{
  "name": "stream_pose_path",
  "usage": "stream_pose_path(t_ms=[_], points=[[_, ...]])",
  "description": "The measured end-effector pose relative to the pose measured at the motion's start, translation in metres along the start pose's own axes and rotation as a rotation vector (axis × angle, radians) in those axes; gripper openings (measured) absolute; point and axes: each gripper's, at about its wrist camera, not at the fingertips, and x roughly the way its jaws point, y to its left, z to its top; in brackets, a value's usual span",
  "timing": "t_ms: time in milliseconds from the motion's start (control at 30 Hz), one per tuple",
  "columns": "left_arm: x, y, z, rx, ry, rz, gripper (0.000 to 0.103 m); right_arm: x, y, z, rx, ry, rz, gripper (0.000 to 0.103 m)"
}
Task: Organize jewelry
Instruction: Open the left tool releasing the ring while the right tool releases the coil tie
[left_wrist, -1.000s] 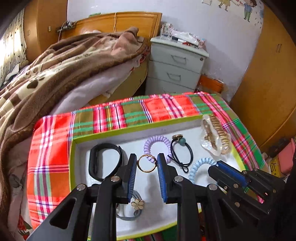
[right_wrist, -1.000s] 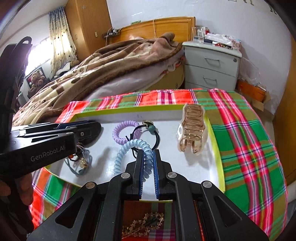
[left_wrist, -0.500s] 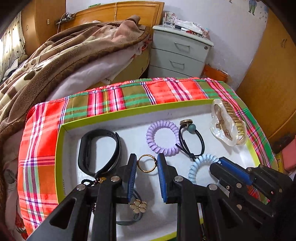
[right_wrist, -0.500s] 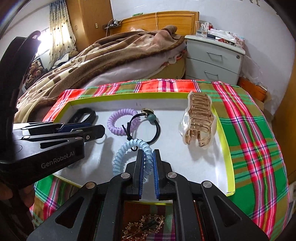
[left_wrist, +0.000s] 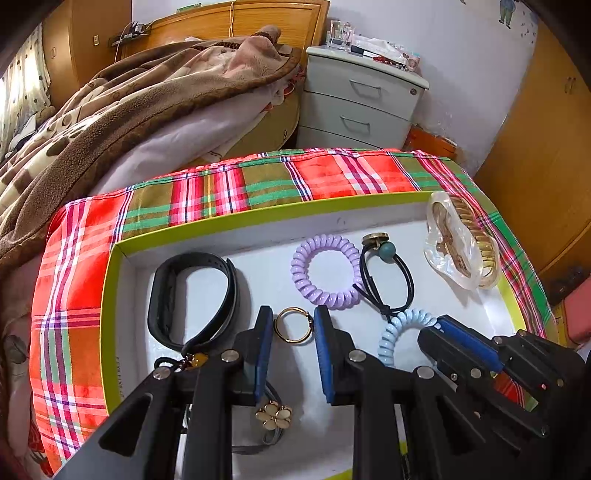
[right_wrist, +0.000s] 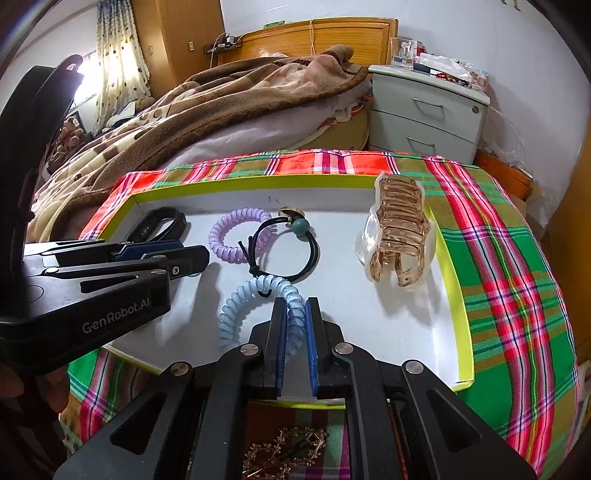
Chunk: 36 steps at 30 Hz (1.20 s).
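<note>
A white tray with a lime-green rim (left_wrist: 258, 218) lies on a plaid cloth. My left gripper (left_wrist: 293, 326) is shut on a small gold ring (left_wrist: 293, 325), held just above the tray floor beside a black band (left_wrist: 192, 295). My right gripper (right_wrist: 295, 317) is shut on a light blue spiral hair tie (right_wrist: 255, 299) at the tray's near edge. In the left wrist view the same blue hair tie (left_wrist: 400, 330) sits under the right gripper's tip (left_wrist: 432, 332). In the right wrist view the left gripper (right_wrist: 192, 254) reaches in from the left.
In the tray lie a purple spiral hair tie (left_wrist: 325, 273), a black hair tie with a teal bead (left_wrist: 388, 280), an amber claw clip (left_wrist: 461, 243) and a flower hair tie (left_wrist: 275, 415). A gold hairpin (right_wrist: 284, 450) lies on the cloth. A bed and nightstand (left_wrist: 362, 99) stand behind.
My left gripper has come down closer to the tray floor with the ring still in it. The right gripper has stayed put on the blue hair tie.
</note>
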Motion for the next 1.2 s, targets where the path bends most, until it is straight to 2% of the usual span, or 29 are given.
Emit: stream_pose_path(t_ms=[333, 400, 500, 900, 933, 1067, 1200], points=[[0.000, 0.000, 0.000, -0.005, 0.001, 0.002, 0.024, -0.001, 0.000, 0.001, 0.006, -0.005, 0.011, 0.010], [0.001, 0.001, 0.000, -0.005, 0.002, 0.000, 0.025, -0.001, 0.000, 0.001, 0.007, -0.009, 0.016, 0.010], [0.000, 0.001, 0.001, -0.015, -0.003, -0.003, 0.032, -0.002, 0.000, 0.001, 0.006, -0.009, 0.013, 0.011], [-0.012, 0.001, 0.000, -0.024, -0.022, -0.002, 0.035, -0.010, 0.002, 0.000, 0.002, -0.033, 0.024, 0.016], [-0.013, 0.001, -0.001, -0.024, -0.023, -0.001, 0.036, -0.011, 0.003, 0.000, 0.002, -0.036, 0.023, 0.017], [-0.021, 0.001, -0.004, -0.026, -0.035, 0.006, 0.036, -0.017, 0.003, -0.001, 0.007, -0.048, 0.029, 0.032], [-0.031, 0.002, -0.008, -0.031, -0.048, 0.007, 0.037, -0.025, 0.002, -0.003, 0.011, -0.064, 0.030, 0.032]])
